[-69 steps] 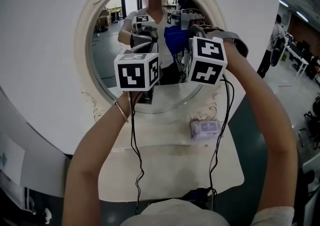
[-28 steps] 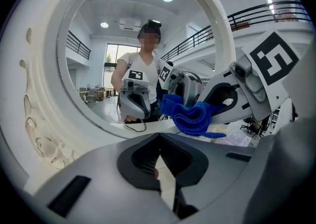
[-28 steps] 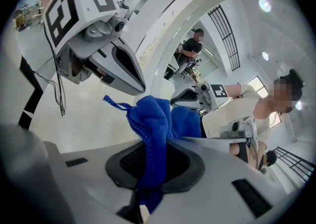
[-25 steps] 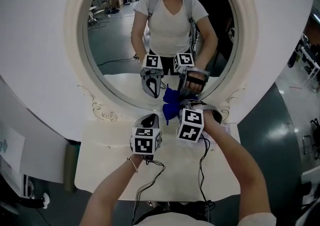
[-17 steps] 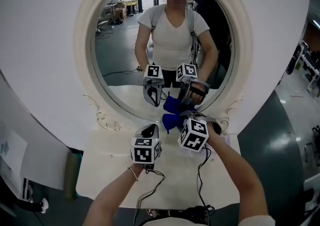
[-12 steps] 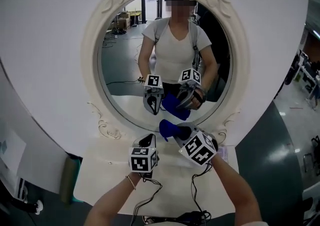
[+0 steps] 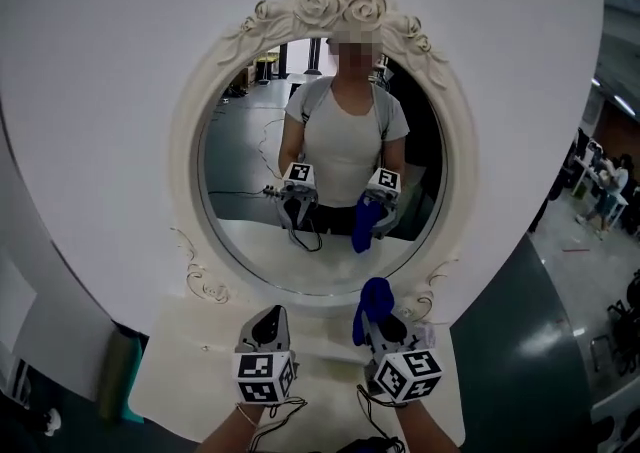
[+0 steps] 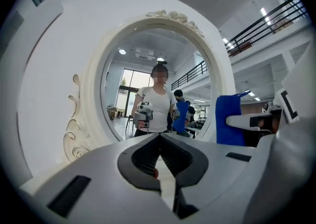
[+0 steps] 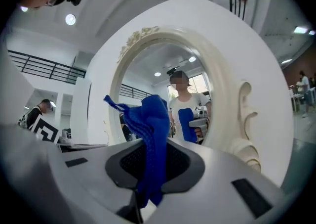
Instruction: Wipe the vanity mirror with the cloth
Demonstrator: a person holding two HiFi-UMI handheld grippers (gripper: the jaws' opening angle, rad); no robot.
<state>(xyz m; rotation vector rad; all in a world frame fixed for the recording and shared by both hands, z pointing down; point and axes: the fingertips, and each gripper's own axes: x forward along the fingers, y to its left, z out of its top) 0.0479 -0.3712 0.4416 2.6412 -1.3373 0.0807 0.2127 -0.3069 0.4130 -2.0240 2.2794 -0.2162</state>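
Note:
The oval vanity mirror in its cream rose-carved frame stands upright ahead of me and reflects the person and both grippers. My right gripper is low, in front of the mirror's bottom edge and clear of the glass. It is shut on a blue cloth that sticks up from its jaws. The right gripper view shows the cloth pinched between the jaws, with the mirror behind. My left gripper hangs beside it, shut and empty. Its tips point at the mirror.
The mirror is set in a big white round panel above a white tabletop. A teal object stands at the table's left edge. People stand far off at the right. Cables trail from both grippers.
Both grippers have dropped from the mirror glass to below its bottom edge. The cloth stays in the right gripper. My view has pulled back to take in the whole mirror.

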